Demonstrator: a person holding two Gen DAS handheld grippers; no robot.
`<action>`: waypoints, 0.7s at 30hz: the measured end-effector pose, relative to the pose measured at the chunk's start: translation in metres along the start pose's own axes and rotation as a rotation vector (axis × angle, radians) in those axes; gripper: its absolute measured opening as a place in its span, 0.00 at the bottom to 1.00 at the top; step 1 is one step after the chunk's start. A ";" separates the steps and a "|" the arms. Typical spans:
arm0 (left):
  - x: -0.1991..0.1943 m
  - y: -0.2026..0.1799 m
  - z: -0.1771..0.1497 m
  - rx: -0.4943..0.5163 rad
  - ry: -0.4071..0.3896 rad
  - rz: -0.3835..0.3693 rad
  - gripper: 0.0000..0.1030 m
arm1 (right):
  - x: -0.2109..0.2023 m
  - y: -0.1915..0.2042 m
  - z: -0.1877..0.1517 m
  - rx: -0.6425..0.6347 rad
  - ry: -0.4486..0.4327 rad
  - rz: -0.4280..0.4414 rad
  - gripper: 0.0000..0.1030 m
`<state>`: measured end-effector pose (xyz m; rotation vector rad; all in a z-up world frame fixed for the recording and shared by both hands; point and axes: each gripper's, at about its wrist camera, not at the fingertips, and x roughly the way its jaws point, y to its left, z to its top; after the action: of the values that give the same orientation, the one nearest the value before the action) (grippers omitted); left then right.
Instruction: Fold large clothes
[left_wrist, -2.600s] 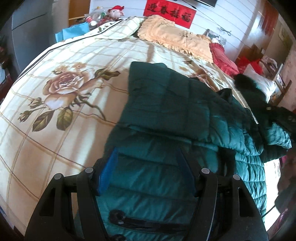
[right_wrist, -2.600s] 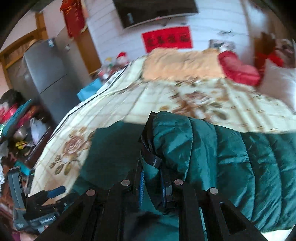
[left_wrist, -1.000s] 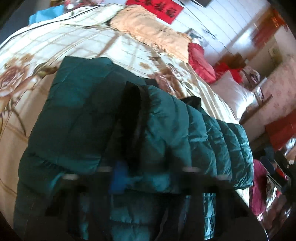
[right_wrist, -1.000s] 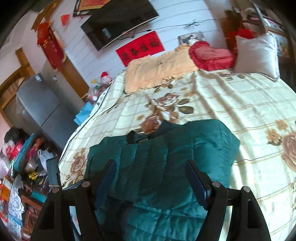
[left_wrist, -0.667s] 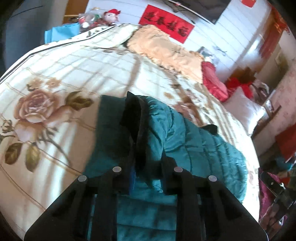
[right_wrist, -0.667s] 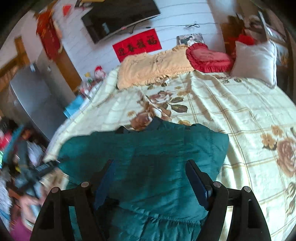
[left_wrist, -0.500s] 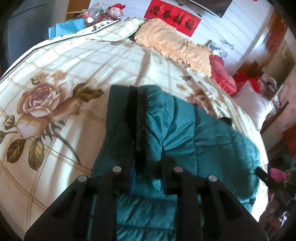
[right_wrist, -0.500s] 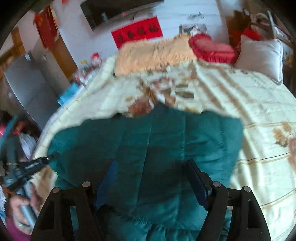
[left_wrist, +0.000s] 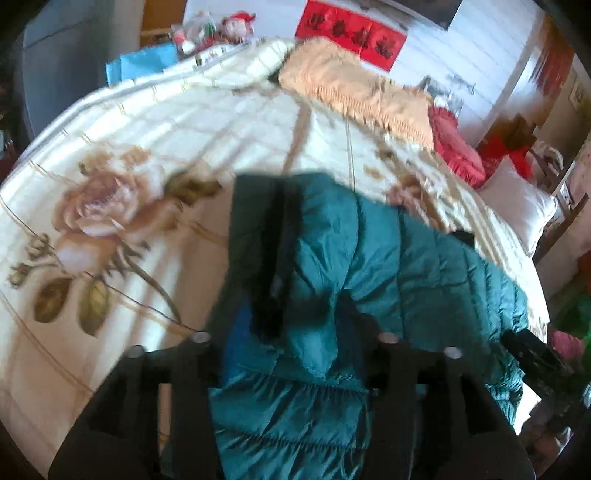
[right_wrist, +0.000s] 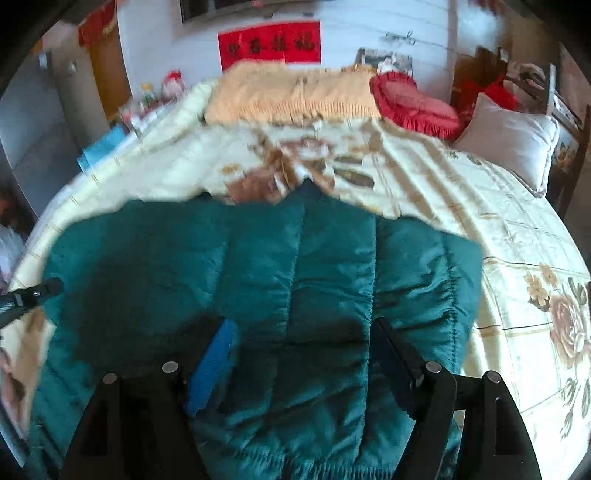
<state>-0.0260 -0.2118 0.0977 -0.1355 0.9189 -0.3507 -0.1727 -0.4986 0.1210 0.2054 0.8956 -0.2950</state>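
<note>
A dark green quilted down jacket (left_wrist: 388, 266) lies folded on the bed. In the left wrist view my left gripper (left_wrist: 291, 332) stands with its jaws parted around a bunched jacket edge with a black trim; the edge rests between them. In the right wrist view the jacket (right_wrist: 277, 266) spreads flat. My right gripper (right_wrist: 303, 354) is open and empty just above the jacket's near part. The left gripper's tip (right_wrist: 33, 293) shows at the jacket's left edge.
The bed has a cream floral quilt (left_wrist: 110, 177). At its head lie a peach pillow (right_wrist: 291, 96), a red cushion (right_wrist: 413, 103) and a white pillow (right_wrist: 509, 136). A grey cabinet (right_wrist: 33, 122) stands on the left.
My left gripper, shut on the jacket edge half a second ago, has opened its jaws. My right gripper stayed open and moved lower over the flattened jacket.
</note>
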 end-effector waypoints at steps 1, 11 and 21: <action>-0.007 -0.001 0.002 0.008 -0.025 -0.004 0.56 | -0.009 -0.003 0.000 0.004 -0.019 0.004 0.73; 0.008 -0.037 0.002 0.156 -0.073 0.060 0.63 | -0.014 -0.006 -0.001 -0.013 -0.016 -0.061 0.73; 0.066 -0.035 -0.007 0.223 -0.003 0.135 0.74 | 0.046 -0.015 -0.001 -0.002 0.045 -0.086 0.78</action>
<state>-0.0031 -0.2681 0.0532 0.1299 0.8748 -0.3250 -0.1514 -0.5196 0.0836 0.1722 0.9507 -0.3706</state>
